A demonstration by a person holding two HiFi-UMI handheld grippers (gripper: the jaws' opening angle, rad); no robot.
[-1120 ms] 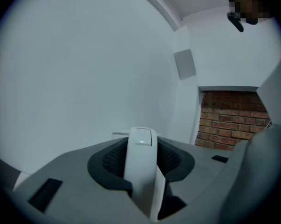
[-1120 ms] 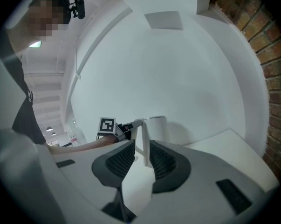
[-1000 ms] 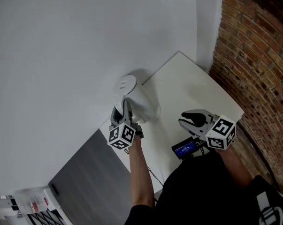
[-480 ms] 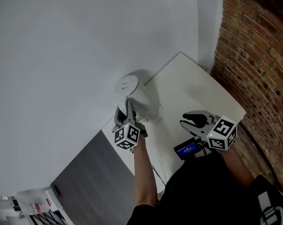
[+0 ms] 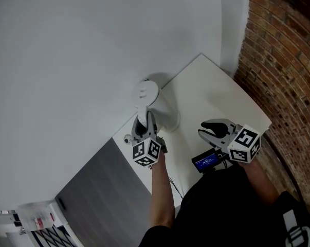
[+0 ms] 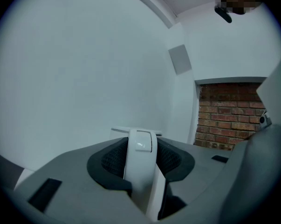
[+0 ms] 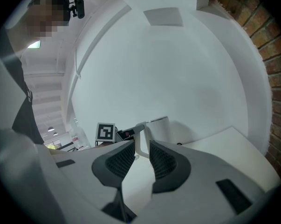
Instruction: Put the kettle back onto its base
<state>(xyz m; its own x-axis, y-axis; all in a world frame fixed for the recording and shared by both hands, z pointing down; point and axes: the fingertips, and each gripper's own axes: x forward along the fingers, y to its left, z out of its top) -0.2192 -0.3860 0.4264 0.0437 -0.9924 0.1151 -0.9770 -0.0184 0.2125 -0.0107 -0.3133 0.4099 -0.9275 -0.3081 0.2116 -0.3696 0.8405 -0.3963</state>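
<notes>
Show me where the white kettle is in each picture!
Head view: the kettle is in the middle, standing on the table.
Left gripper view: bottom middle, with its handle clamped between the jaws.
Right gripper view: low middle, just beyond the jaws.
Shared landmark: the brick wall, on the right in every view.

- A plain white wall [image 5: 83,60] rises ahead of your left gripper [image 5: 145,121].
- A brick wall [image 5: 283,76] stands right of your right gripper [image 5: 203,131].
- A white table [image 5: 216,91] lies beneath it — grey floor [image 5: 103,189] lies left of the other.
</notes>
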